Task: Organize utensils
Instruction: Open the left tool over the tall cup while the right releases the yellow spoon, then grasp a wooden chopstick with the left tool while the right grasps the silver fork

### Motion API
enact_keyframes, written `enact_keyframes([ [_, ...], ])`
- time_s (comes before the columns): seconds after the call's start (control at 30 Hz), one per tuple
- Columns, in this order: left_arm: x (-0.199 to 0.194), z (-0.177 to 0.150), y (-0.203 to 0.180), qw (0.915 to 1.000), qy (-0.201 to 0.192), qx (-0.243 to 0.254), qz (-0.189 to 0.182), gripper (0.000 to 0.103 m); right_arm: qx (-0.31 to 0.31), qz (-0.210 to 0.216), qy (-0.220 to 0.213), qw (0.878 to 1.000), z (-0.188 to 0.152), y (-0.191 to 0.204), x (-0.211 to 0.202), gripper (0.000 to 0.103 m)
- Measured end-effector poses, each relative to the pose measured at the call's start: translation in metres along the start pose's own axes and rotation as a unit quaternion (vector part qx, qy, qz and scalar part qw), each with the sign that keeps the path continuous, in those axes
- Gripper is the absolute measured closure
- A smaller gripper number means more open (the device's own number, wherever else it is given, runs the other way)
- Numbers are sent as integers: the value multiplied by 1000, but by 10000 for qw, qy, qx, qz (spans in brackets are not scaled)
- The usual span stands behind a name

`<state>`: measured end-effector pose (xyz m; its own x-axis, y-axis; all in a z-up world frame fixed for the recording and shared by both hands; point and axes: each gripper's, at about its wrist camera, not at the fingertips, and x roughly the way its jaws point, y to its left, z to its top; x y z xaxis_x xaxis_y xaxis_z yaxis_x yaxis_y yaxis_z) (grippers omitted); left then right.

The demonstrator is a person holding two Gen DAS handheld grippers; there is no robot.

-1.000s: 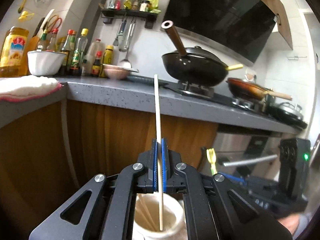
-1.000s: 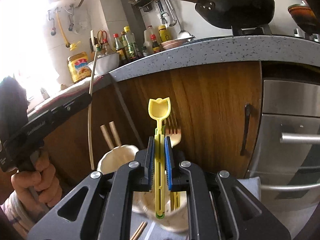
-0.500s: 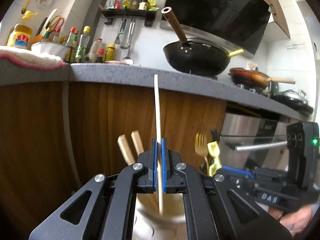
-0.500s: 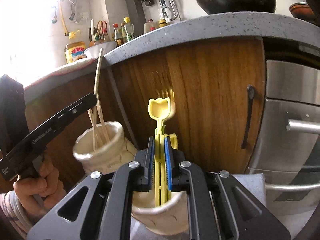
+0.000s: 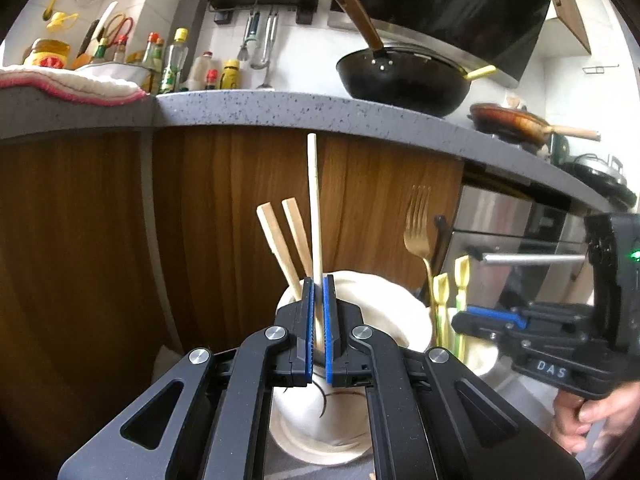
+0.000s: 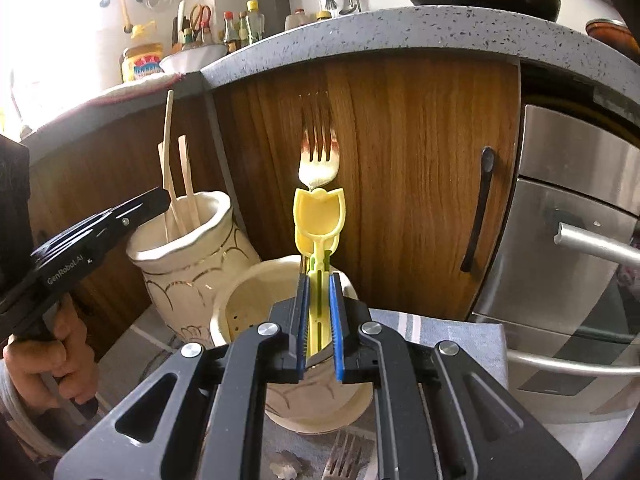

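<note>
Gripping a long pale chopstick between the clenched blue pads of the left gripper, held it almost upright, lower end sunk into the mouth of the tall cream vase with gold line work. Shared that vase with two shorter, flatter chopsticks, both leaning left and topped well below the held one. Pinched a yellow tulip-shaped spoon by its handle in the right gripper, pads pressed to either side, bowl upward, lower end reaching down into the shorter cream holder just beside the vase on its right. Showed small drain holes on the inner wall of that holder. Found a second yellow spoon tucked right behind the first in the same holder, and a gold fork standing tines up at the back. Could not tell whether vase and holder touched. Rested both containers on a grey striped cloth, with another fork lying flat in front of the holder. Backed onto a wooden cabinet door under a speckled grey counter, black wok up on top, steel oven front off to the right.
</note>
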<state>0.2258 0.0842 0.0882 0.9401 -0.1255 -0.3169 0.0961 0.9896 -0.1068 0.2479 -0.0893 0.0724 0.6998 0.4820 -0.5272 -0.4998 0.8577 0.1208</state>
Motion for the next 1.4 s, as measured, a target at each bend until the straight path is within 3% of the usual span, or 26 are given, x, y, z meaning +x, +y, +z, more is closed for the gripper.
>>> enact_keyframes([
  [0.1,1,2,3,9999,84,-68,30,95,-47,-84,-2,10000,3,1,-2,92],
  [0.23,-6,5,3,9999,51,-34,107,87,-106,-102,-47,9999,6,0,-9,79],
  [0.37,-18,4,6,9999,-22,-80,78,70,-64,-110,-109,9999,6,-5,-20,79],
  [0.5,-34,1,4,10000,-66,-1,62,69,-52,-97,-56,9999,-2,-10,-34,79],
  [0.63,-53,-7,-2,9999,24,108,8,69,-96,-111,315,9994,-21,-13,-39,79],
  [0.8,-57,-39,-11,9972,705,232,-121,69,-175,-123,1172,9929,-57,-13,-30,79],
  [0.93,-50,-73,-25,9888,1421,410,-223,69,-229,-32,1751,9843,-84,-8,-23,79],
  [1.1,-41,-106,-39,9762,2093,432,-381,69,-341,6,2053,9781,-100,0,-24,79],
  [1.4,-26,-127,-57,9621,2620,676,-343,69,-552,-119,2240,9730,-115,9,-24,79],
])
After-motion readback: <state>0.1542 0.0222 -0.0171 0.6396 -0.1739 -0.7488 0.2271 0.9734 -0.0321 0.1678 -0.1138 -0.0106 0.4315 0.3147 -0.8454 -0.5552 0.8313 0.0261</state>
